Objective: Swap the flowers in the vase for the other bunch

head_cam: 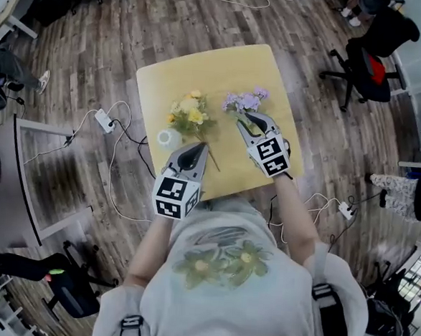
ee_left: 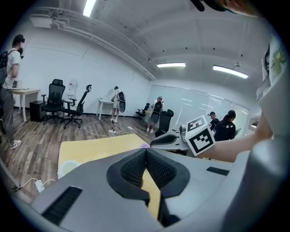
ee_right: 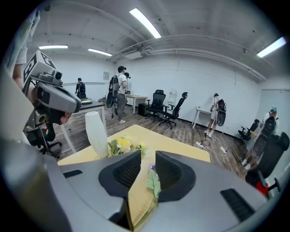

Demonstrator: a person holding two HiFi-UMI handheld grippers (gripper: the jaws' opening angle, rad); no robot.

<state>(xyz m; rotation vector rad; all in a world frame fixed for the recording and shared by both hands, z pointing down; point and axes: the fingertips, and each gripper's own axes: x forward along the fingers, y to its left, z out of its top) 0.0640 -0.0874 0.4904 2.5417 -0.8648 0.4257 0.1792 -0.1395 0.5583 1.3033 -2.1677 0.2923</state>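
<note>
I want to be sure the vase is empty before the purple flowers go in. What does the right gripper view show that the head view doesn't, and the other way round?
Only the right gripper view: the purple bunch up close, its leafy stem held between the jaws of the right gripper, and the white vase side-on, upright, nothing sticking out of it.
Only the head view: the whole outline of the table, and the vase from above.
Both: the vase, the yellow bunch lying beside it, and the left gripper.

An office chair (head_cam: 362, 59) (red on it) and a power strip (head_cam: 104, 120) flank the yellow table (head_cam: 225, 68).
</note>
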